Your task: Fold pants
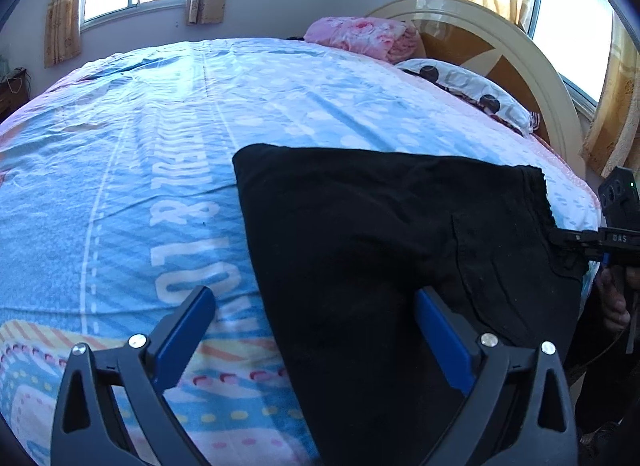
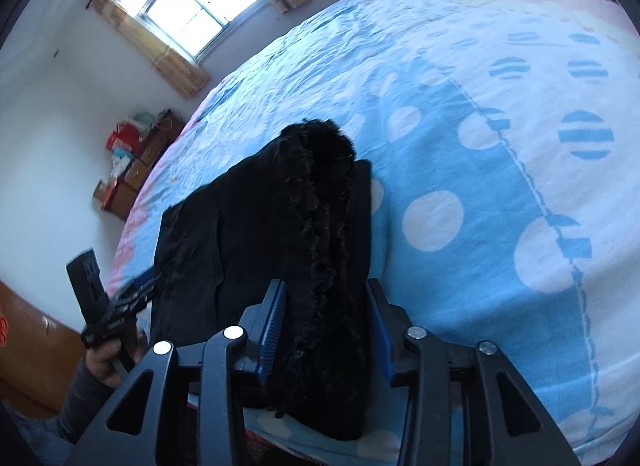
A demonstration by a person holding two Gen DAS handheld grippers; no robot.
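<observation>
Black pants [image 1: 380, 234] lie partly folded on the blue bedspread [image 1: 120, 193], lower right of the left wrist frame. Left gripper [image 1: 316, 330] gapes wide, one pad over cloth, gripping nothing. Right gripper [image 2: 326, 330] straddles the bunched waistband edge; pads look close on it, contact not certain. Risk: a shallow bite catches only the top layer, so the fold skews or slips free when lifted.

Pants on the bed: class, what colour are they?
Black pants, plain; clearest in the left wrist view.
</observation>
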